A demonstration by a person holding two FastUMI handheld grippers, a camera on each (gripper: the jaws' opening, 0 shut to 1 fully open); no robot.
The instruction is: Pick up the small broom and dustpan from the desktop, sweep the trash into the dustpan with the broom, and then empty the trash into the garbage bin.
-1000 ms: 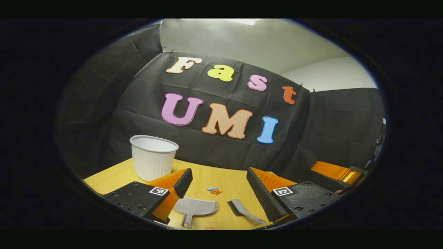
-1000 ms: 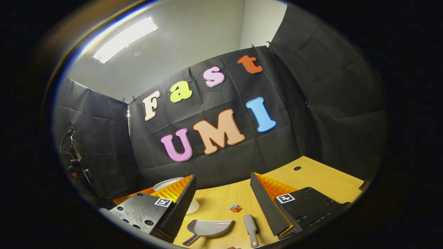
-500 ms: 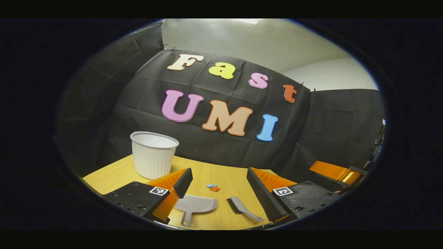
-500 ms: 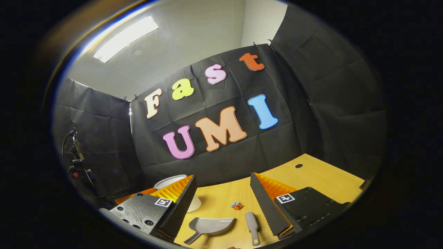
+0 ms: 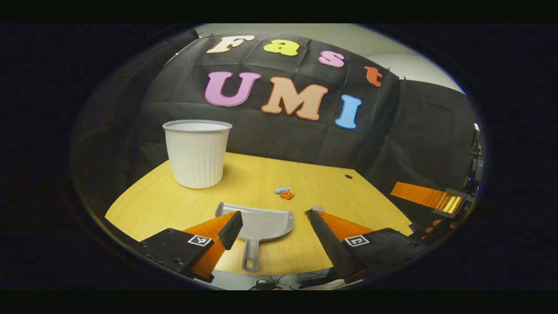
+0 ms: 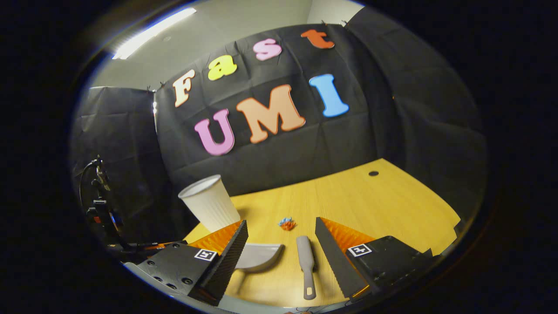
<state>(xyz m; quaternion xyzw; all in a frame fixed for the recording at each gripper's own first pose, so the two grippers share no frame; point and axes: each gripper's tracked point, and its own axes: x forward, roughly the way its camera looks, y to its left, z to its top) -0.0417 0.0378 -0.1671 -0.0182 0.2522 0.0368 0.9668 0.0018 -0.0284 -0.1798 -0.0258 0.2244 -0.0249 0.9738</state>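
A grey dustpan (image 5: 261, 224) lies on the wooden desktop (image 5: 174, 205), handle toward me, just beyond my open left gripper (image 5: 273, 213). A tip of the grey broom (image 5: 317, 208) peeks out behind one of its fingers. Small blue and orange trash (image 5: 284, 192) lies past the pan. The white garbage bin (image 5: 197, 152) stands at the back left. In the right gripper view the broom (image 6: 306, 261) lies between the fingers of my open right gripper (image 6: 280, 221), handle toward me, with the dustpan (image 6: 259, 256) to its left, the trash (image 6: 287, 223) beyond and the bin (image 6: 210, 208) further left.
The right gripper (image 5: 429, 198) and a hand (image 5: 436, 226) show at the right edge of the left gripper view. A small round hole (image 6: 373, 173) marks the desk's far side. A dark stand with cables (image 6: 102, 209) is off the desk's left. The desk's near edge is close below both grippers.
Both grippers have tipped down and come closer over the desk. The dustpan now sits between the left fingers and the broom between the right fingers. Nothing on the desk has moved.
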